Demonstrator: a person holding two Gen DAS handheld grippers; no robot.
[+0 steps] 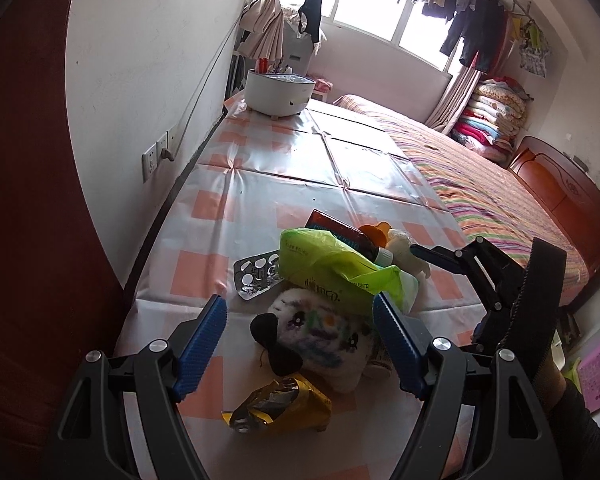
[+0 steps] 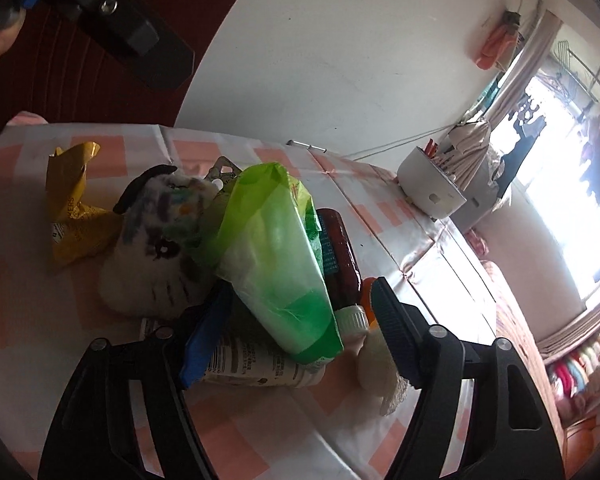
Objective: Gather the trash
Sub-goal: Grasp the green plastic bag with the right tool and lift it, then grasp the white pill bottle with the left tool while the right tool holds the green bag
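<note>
Your trash is all heaped in one pile near the front edge of the surface: a green plastic bag draped on top, a dark red bottle under it, a white paper cup on its side, a blister pack just beside the bag, and a crumpled yellow wrapper closest to you. There's also a scribbled-on plush toy stuck in the middle, touching the bag, which probably isn't trash.

Your left gripper is spread wide with the plush between its fingers, gripping nothing. Your right gripper is also wide, with the bag, cup and bottle cap between its fingers, not closed on them as far as I can tell.

Progress-wise, I'd say you're barely started: everything's still on the surface, and I can't see a bin anywhere.

The surface has a pink-and-white checked plastic cover, with a white pot at the far end. Behind it are the bed, folded blankets and laundry hanging at the window.
</note>
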